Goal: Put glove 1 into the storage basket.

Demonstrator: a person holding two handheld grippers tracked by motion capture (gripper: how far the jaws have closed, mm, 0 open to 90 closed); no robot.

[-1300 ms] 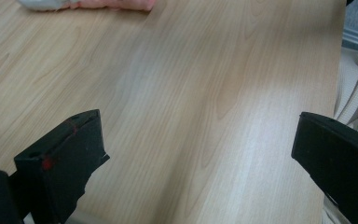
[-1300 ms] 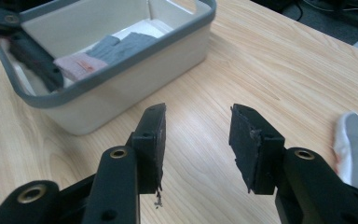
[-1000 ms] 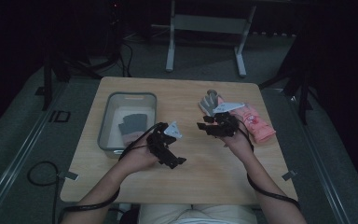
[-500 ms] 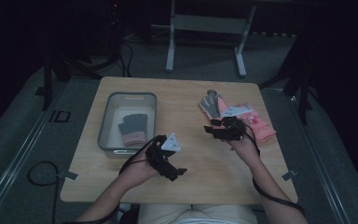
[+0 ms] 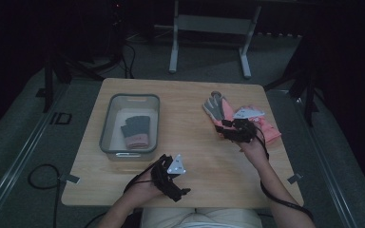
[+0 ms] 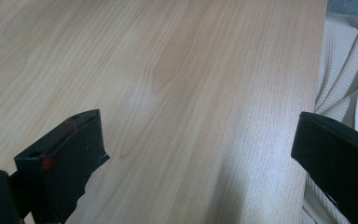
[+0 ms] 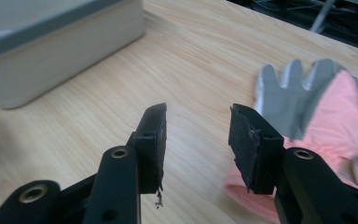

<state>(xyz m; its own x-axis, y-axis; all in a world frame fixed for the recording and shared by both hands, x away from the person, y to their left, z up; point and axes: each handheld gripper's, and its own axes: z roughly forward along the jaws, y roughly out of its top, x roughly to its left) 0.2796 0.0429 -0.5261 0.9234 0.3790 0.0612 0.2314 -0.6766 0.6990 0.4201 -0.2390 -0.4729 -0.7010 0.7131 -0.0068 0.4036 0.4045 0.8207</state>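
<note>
On the right side of the wooden table (image 5: 190,123), the right gripper (image 5: 228,134) hovers just above the near edge of a pink and grey work glove (image 5: 218,108). Its jaws stand partly open and have just been closing a little, with nothing between them; in the right gripper view the right gripper (image 7: 196,140) shows bare wood in the gap, and the glove (image 7: 317,107) lies just right of the right jaw, grey fingers pointing away. Whether the jaw touches the glove cannot be told. More pink gloves (image 5: 266,128) lie beside it toward the table's right edge.

Near the front edge, left of centre, the left gripper (image 5: 171,178) sits low over bare wood, well apart from the gloves. Seen in the left gripper view, the left gripper (image 6: 196,154) has its jaws wide open and empty, with the table's edge and cream ribbed fabric (image 6: 340,84) at the right.

On the left half of the table stands a grey plastic bin (image 5: 108,128) with a folded pink and grey glove (image 5: 135,132) inside.

Around the table the room is dark: grey carpet, black cables (image 5: 38,175) on the floor at left, and a light metal stand (image 5: 214,28) beyond the far edge.
</note>
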